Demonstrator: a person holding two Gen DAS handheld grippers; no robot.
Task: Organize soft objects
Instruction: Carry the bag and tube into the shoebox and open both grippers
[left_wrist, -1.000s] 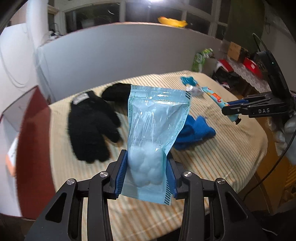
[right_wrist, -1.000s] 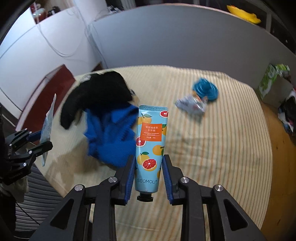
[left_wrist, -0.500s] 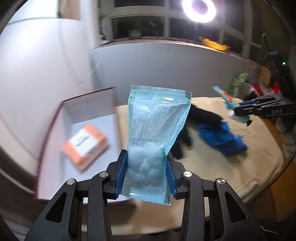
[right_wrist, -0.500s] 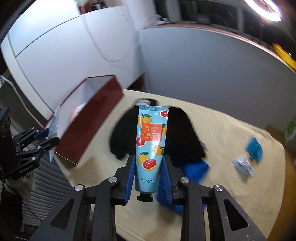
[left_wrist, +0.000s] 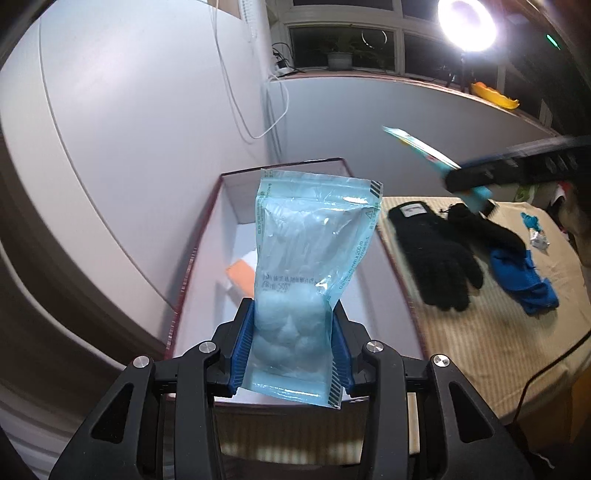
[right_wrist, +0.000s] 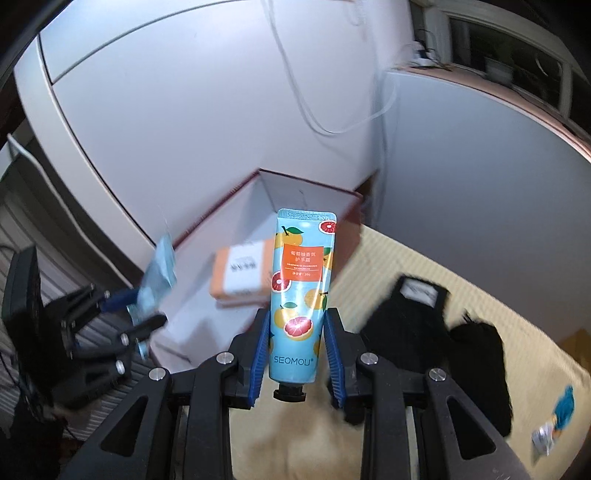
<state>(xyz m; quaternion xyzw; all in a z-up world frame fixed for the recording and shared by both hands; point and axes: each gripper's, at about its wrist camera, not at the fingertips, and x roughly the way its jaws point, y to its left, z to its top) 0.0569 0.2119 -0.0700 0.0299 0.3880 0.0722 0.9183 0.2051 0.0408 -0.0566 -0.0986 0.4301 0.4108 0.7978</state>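
The left gripper (left_wrist: 291, 347) was clamped on a translucent blue pouch of cotton balls (left_wrist: 314, 273), held upright over the near end of the dark red, white-lined open box (left_wrist: 207, 236). The right gripper (right_wrist: 297, 360) pinched a pale blue hand-cream tube printed with grapefruit (right_wrist: 301, 291), cap down, near the box's edge. Both pointed steeply downward. Inside lay only an orange-and-white packet (right_wrist: 242, 271). Beyond, on the striped tablecloth (left_wrist: 491, 332), black knit gloves (left_wrist: 436, 254), a blue cloth (left_wrist: 521, 277) and a small crumpled wrapper (left_wrist: 537, 240) remained unsorted, so the job looked barely under way.

Striped table (left_wrist: 480, 354) — black gloves (left_wrist: 436, 254), blue cloth (left_wrist: 521, 277) lie on it.
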